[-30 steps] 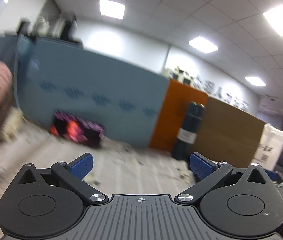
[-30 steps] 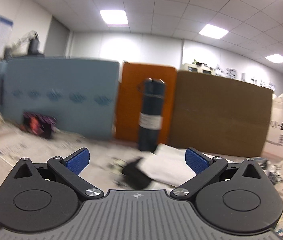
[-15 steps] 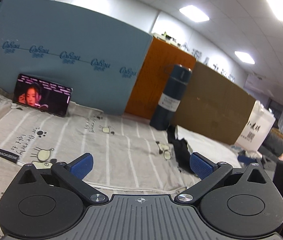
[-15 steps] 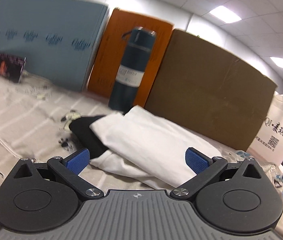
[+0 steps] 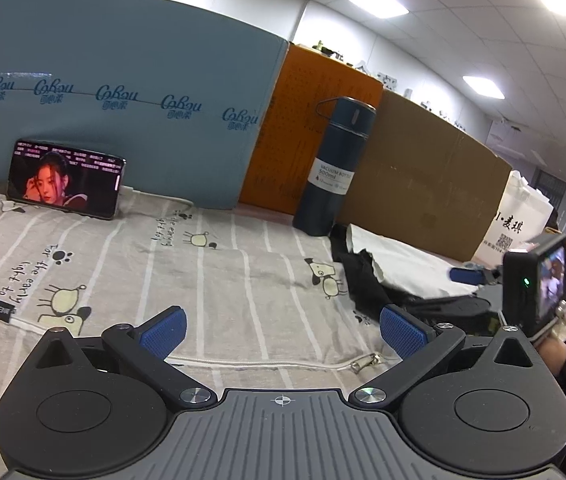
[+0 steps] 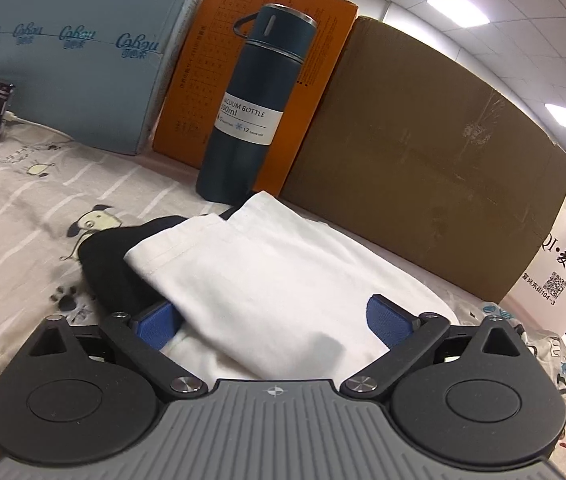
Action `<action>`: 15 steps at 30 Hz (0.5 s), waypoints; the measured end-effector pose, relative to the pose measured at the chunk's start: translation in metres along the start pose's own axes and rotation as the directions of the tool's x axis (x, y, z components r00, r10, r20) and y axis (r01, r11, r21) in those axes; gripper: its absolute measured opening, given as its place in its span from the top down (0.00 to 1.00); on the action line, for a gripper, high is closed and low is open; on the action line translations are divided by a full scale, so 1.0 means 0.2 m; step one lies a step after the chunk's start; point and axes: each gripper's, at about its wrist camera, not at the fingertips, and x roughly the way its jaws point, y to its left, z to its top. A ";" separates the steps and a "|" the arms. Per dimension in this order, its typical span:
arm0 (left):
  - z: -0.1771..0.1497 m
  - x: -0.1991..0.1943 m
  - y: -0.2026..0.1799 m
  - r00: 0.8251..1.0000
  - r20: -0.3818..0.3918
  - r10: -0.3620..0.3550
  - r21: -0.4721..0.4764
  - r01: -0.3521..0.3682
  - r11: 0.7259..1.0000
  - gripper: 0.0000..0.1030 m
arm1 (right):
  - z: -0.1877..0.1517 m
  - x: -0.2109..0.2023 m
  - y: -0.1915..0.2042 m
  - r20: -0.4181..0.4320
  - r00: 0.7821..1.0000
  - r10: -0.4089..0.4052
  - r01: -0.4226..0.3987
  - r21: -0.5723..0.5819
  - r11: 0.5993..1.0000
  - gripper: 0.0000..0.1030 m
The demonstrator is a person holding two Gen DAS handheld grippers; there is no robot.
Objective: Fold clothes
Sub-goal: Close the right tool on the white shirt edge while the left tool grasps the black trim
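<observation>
behind the white garment (image 6: 283, 280) between the closing right claw (image 6: 271, 322), a bottle (image 6: 251, 108) labelled "vacuum bottle 500ml"; left claw (image 5: 283, 326) wide

White and black garments heaped in front of the vacuum bottle

A white garment (image 6: 267, 280), loosely folded with a stitched hem showing at its left edge, lies just in front of the dark blue vacuum bottle (image 6: 251, 108). It rests partly over a crumpled black garment (image 6: 111, 268), which sticks out to its left, also near the bottle's base. Both lie flat and rumpled, touching each other.
</observation>
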 end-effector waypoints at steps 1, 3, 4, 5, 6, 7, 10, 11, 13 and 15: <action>0.00 0.01 -0.01 1.000 -0.002 -0.001 0.003 0.001 1.000 0.00 | 0.01 0.01 -0.01 -0.002 1.000 0.007 -0.007 0.017 1.000 0.22; 0.00 0.03 -0.02 1.000 -0.006 -0.005 0.008 0.005 1.000 0.00 | 0.02 0.04 -0.03 -0.014 0.999 0.035 -0.034 0.058 0.998 0.47; 0.00 0.04 -0.03 1.000 -0.011 -0.012 0.008 0.012 1.000 0.00 | 0.02 0.04 -0.03 -0.014 0.999 0.047 -0.046 0.076 0.996 0.53; 0.00 0.06 -0.04 1.000 -0.015 -0.019 0.009 0.019 1.000 0.00 | 0.02 0.04 -0.04 -0.007 0.998 0.055 -0.054 0.093 0.994 0.67; 0.01 0.07 -0.05 0.999 -0.019 -0.026 0.009 0.026 1.000 0.00 | 0.02 0.03 -0.05 0.005 0.998 0.060 -0.060 0.114 0.992 0.80; 0.01 0.08 -0.06 0.999 -0.025 -0.033 0.008 0.034 0.999 0.00 | 0.02 0.01 -0.08 0.023 0.998 0.065 -0.068 0.146 0.987 0.84; 0.01 0.15 -0.08 0.997 -0.047 -0.054 -0.005 0.054 0.999 0.00 | 0.00 -0.04 -0.19 0.071 0.992 0.104 -0.120 0.272 0.955 0.88; 0.02 0.18 -0.09 0.996 -0.057 -0.065 -0.013 0.064 0.998 0.00 | 0.00 -0.05 -0.22 0.085 0.990 0.114 -0.135 0.310 0.941 0.89; 0.03 0.24 -0.11 0.993 -0.078 -0.087 -0.028 0.085 0.996 0.00 | -0.02 -0.07 -0.30 0.114 0.986 0.125 -0.161 0.393 0.906 0.89; 0.03 0.30 -0.13 0.988 -0.100 -0.114 -0.044 0.110 0.993 0.00 | -0.05 -0.09 -0.39 0.152 0.977 0.152 -0.208 0.484 0.850 0.89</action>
